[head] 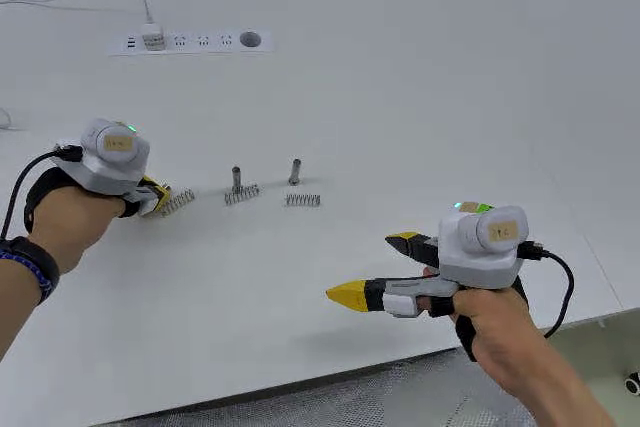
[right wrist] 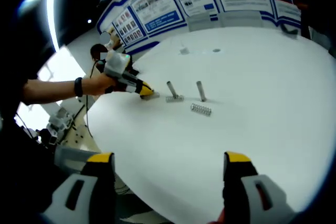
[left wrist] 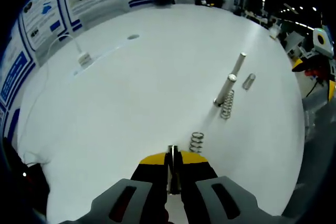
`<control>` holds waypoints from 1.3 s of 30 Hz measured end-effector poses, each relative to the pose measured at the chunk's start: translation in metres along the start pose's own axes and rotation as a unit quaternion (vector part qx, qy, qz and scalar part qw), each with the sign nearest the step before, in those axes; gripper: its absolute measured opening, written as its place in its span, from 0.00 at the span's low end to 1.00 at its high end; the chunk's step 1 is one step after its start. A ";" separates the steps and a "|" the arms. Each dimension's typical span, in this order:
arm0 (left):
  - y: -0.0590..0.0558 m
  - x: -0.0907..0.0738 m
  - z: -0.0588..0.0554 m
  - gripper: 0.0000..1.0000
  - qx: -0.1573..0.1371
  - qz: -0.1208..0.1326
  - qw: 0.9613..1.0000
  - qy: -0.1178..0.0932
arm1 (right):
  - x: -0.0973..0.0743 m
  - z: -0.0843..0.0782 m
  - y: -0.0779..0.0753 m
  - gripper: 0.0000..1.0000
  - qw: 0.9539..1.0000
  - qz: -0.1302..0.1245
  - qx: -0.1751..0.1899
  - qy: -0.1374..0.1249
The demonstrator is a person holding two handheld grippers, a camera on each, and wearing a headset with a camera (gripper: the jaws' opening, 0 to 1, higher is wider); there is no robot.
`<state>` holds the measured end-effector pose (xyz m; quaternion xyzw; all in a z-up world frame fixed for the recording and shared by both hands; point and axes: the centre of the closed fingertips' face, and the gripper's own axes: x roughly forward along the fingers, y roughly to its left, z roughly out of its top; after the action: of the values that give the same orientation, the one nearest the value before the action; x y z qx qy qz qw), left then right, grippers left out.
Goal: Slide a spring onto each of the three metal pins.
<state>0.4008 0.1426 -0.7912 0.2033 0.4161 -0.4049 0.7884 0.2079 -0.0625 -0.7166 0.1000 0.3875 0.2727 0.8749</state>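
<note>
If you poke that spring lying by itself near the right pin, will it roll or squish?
Likely it rolls: the spring lies on its side, loose on the smooth table. Its thin open coils would probably squish if pinched end to end. It looks tiny beside the upright metal pin, so probably very light.

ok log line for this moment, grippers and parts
left gripper: shut on thin metal piece, maybe third pin | right gripper: open, away from parts | two pins: upright, bare | three springs: lying loose
</note>
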 end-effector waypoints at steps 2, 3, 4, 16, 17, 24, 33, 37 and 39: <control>-0.001 -0.002 0.002 0.07 -0.009 -0.004 1.000 -0.008 | 0.000 0.000 0.000 0.86 1.000 0.000 0.001 -0.001; -0.002 -0.003 0.004 0.07 -0.014 -0.005 1.000 -0.011 | 0.000 0.000 0.000 0.86 1.000 0.001 0.002 -0.002; -0.002 -0.004 0.005 0.07 -0.017 -0.006 1.000 -0.013 | 0.000 0.000 0.000 0.86 1.000 0.001 0.002 -0.002; -0.002 -0.008 0.019 0.07 -0.029 -0.008 0.999 -0.043 | 0.000 0.000 0.002 0.86 1.000 0.002 0.002 -0.004; -0.002 -0.008 0.020 0.07 -0.030 -0.008 0.999 -0.045 | 0.000 0.000 0.001 0.86 1.000 0.002 0.002 -0.004; -0.002 -0.011 0.024 0.07 -0.036 -0.005 0.998 -0.056 | -0.001 -0.002 0.000 0.86 1.000 0.000 0.005 -0.006; 0.000 -0.016 0.023 0.07 -0.047 0.000 0.997 -0.065 | 0.000 -0.001 0.002 0.86 1.000 0.002 0.004 -0.006; 0.001 -0.020 0.022 0.07 -0.051 0.004 0.996 -0.068 | 0.000 0.000 0.002 0.86 1.000 0.002 0.005 -0.006; 0.003 -0.022 0.022 0.07 -0.053 0.005 0.996 -0.070 | 0.000 0.000 0.001 0.86 1.000 0.002 0.005 -0.007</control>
<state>0.4064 0.1400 -0.7612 0.1343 0.3793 -0.3912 0.8277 0.2076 -0.0612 -0.7164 0.1068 0.3828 0.2719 0.8764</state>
